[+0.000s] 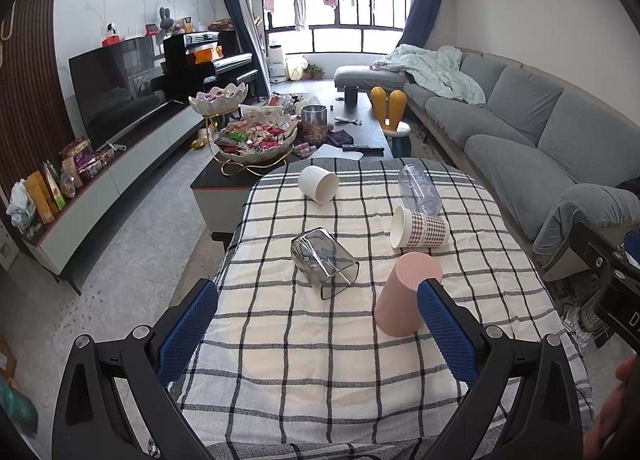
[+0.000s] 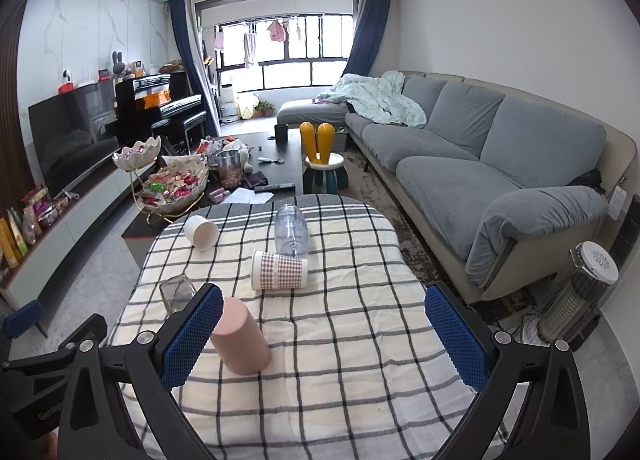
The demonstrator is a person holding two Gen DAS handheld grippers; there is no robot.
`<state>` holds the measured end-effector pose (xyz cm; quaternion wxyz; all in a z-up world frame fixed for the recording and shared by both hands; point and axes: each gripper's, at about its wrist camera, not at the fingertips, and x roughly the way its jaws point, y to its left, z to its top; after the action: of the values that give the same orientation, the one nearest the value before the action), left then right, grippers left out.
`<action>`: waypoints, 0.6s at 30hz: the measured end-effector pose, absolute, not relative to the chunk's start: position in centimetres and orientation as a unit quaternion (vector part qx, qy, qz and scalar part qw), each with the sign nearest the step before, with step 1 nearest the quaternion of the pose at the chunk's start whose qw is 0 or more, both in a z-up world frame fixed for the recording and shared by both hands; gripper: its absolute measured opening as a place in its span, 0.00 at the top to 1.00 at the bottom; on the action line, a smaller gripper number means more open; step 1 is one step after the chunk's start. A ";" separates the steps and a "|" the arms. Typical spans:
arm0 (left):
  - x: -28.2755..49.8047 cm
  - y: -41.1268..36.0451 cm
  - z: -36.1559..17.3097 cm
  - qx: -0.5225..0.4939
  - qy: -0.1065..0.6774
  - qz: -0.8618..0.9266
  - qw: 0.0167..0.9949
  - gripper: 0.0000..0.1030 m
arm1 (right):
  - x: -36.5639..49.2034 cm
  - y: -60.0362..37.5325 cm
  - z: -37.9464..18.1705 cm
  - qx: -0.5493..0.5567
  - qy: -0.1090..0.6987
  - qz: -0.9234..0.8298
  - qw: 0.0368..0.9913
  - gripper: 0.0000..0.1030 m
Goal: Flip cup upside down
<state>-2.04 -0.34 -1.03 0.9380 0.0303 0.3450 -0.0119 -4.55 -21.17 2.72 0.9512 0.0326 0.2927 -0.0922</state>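
A pink cup (image 1: pixel 406 294) stands upside down on the checked tablecloth (image 1: pixel 280 340), partly behind my left gripper's right finger; it also shows in the right wrist view (image 2: pixel 240 336) by the right gripper's left finger. Lying on their sides are a smoky glass cup (image 1: pixel 322 262) (image 2: pixel 178 292), a checked paper cup (image 1: pixel 418 227) (image 2: pixel 278 270), a white cup (image 1: pixel 318 183) (image 2: pixel 201 232) and a clear plastic cup (image 1: pixel 418 189) (image 2: pixel 291 230). My left gripper (image 1: pixel 316 318) is open and empty above the near table. My right gripper (image 2: pixel 324 324) is open and empty.
A dark coffee table (image 1: pixel 360 127) with snack bowls (image 1: pixel 256 139) and a jar stands beyond the table. A grey sofa (image 2: pixel 500 163) runs along the right. A TV cabinet (image 1: pixel 120 163) is at the left. A heater (image 2: pixel 576 296) stands on the floor at the right.
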 end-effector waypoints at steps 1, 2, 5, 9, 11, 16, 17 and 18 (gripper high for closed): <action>-2.0 -0.4 -1.0 0.029 0.345 -0.011 0.938 0.00 | -4.5 -21.3 2.7 0.032 0.292 -0.093 0.951 0.01; -2.1 -0.4 -1.0 0.027 0.345 -0.012 0.938 0.00 | -4.6 -21.2 2.8 0.033 0.292 -0.092 0.951 0.01; -2.1 -0.6 -0.9 0.027 0.344 -0.012 0.939 0.00 | -4.6 -21.2 2.7 0.033 0.292 -0.093 0.951 0.01; -2.1 -0.7 -0.8 0.022 0.345 -0.014 0.938 0.00 | -4.6 -21.2 2.7 0.034 0.293 -0.092 0.951 0.01; -2.0 -0.7 -0.8 0.018 0.346 -0.016 0.938 0.00 | -4.6 -21.2 2.7 0.035 0.293 -0.092 0.951 0.01; -1.8 -0.6 -0.9 0.011 0.351 -0.019 0.936 0.00 | -4.5 -21.3 2.7 0.034 0.293 -0.092 0.951 0.01; -1.7 -0.5 -0.9 0.010 0.351 -0.016 0.936 0.00 | -4.5 -21.3 2.7 0.035 0.294 -0.092 0.951 0.01; -1.7 -0.4 -0.9 0.008 0.351 -0.015 0.936 0.00 | -4.5 -21.3 2.7 0.035 0.294 -0.092 0.951 0.01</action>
<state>-1.71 -0.41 -0.94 0.9361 0.0084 0.3514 -0.0145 -4.53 -21.31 2.72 0.9507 0.0348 0.2940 -0.0924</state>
